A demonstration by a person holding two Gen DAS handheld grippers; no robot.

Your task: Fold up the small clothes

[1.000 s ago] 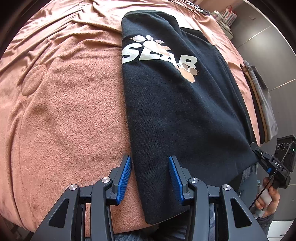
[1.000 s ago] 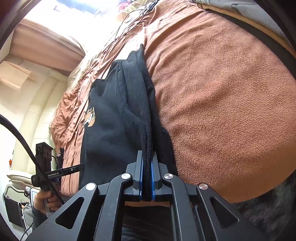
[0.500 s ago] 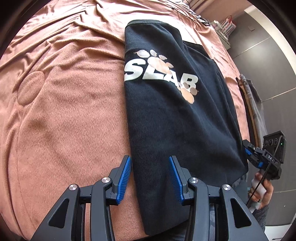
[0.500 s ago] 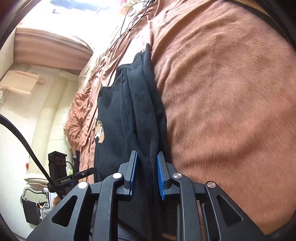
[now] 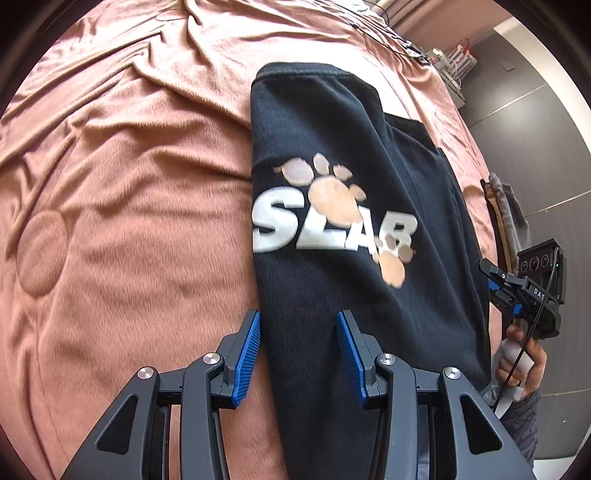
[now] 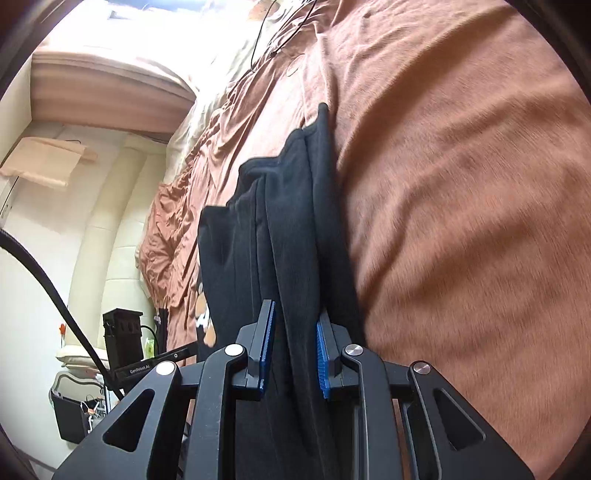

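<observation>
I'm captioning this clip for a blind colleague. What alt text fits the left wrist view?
A folded black cotton T-shirt printed with white letters and tan paw prints lies on a rumpled terracotta plush blanket. The left gripper hangs open over its near edge, and the right gripper shows at the shirt's right side.

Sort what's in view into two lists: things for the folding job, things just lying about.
For the job: black cotton T-shirt with white SLAB print; left gripper; right gripper.

Lying about: pink-brown fleece blanket; grey folded clothes at the bed edge; black cable.
</observation>
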